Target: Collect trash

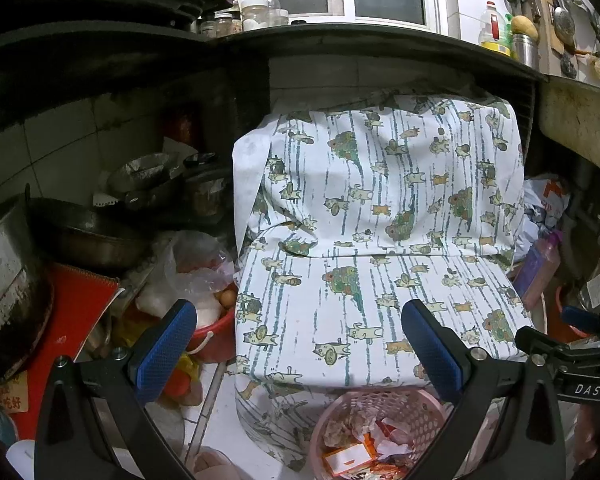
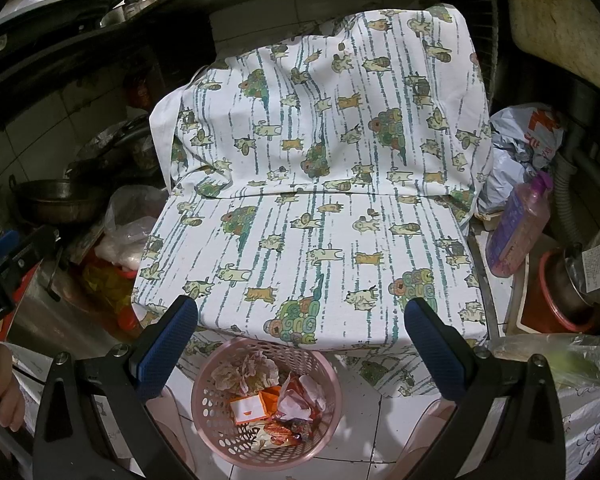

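Observation:
A pink perforated basket stands on the white tiled floor in front of a chair draped in cat-print cloth. It holds crumpled paper, an orange-and-white carton and wrappers. In the left wrist view the basket sits low and right of centre. My left gripper is open and empty above the chair seat, left of the basket. My right gripper is open and empty, just above the basket's far rim. The left gripper's body shows at the right wrist view's left edge.
Left of the chair: a dark wok, pots, a red bucket with plastic bags and an egg. Right of the chair: a purple bottle, a crumpled bag, a red tub, grey hoses. A dark countertop overhangs.

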A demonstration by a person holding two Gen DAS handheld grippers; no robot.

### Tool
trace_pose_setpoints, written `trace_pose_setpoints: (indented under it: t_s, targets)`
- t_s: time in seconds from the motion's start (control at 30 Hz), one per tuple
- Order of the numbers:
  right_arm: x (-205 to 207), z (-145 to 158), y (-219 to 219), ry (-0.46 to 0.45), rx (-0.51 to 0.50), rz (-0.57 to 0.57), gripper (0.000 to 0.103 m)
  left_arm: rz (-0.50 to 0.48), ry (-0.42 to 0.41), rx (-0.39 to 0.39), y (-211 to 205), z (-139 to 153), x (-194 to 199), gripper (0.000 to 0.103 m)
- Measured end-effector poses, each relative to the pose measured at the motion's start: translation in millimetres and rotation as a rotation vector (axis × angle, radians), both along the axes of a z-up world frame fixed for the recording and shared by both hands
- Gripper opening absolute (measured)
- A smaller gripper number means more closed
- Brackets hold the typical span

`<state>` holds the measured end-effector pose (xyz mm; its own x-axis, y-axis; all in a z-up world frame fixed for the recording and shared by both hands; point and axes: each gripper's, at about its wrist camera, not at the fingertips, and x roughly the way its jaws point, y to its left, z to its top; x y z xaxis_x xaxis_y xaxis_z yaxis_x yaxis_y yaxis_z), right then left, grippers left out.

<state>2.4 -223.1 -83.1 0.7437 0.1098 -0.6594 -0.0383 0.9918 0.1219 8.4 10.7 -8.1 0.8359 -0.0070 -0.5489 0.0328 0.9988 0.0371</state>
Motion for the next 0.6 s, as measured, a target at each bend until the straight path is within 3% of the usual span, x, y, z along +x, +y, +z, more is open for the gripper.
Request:
trace_pose_setpoints:
  t_s: [0.6]
  targets:
    - [0.7, -0.3, -0.7, 0.001, 0.001, 0.001, 0.103, 0.0, 0.001, 0.007, -0.5, -1.5, -0.1, 0.103]
